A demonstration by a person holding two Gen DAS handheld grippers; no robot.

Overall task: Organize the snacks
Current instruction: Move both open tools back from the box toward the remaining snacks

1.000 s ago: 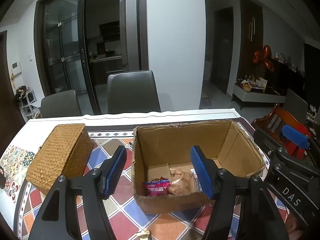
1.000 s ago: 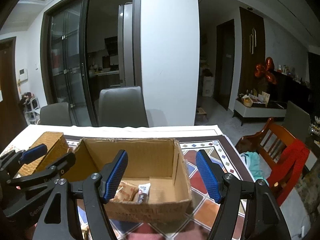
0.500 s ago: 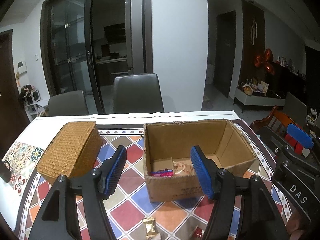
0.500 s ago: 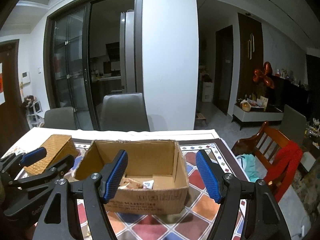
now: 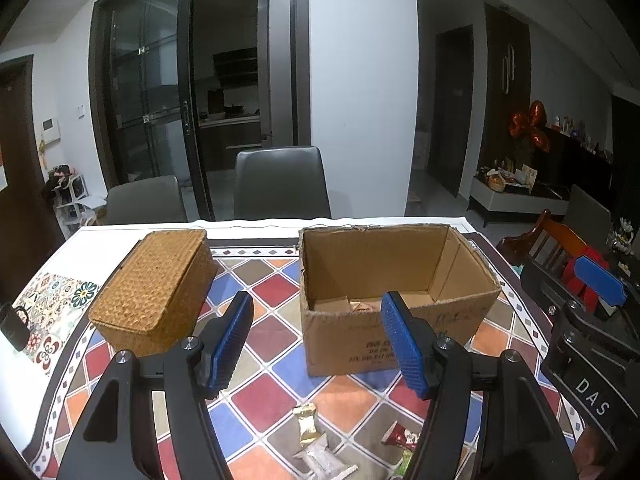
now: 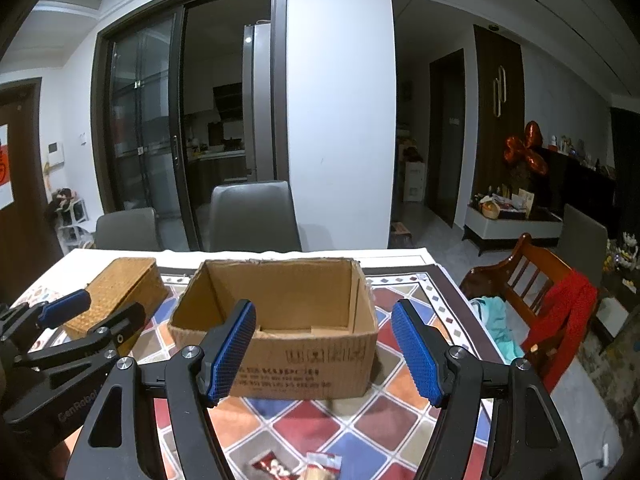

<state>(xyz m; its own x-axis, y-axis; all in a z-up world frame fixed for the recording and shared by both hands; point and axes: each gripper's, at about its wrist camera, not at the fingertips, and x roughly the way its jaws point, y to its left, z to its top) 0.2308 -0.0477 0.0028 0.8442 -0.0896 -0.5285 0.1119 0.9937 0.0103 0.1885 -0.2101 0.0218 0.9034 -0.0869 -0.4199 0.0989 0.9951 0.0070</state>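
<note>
Sitting open-topped, worn brown cardboard box (image 5: 400,280), few snacks (image 5: 362,305) inside, both jaws open, empty.

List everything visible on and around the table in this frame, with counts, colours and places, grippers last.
cardboard box: one, brown, open, table centre; a few packets inside
wicker basket: one, tan, lidded, left of the box
snack packets: at least three, gold, white and red, loose on the tablecloth in front of the box
tablecloth: one, multicoloured diamonds
grey chairs: two, behind the table
wooden chair: one, brown with red cloth, right of the table
left gripper: blue pads, open, empty
right gripper: blue pads, open, empty
</note>
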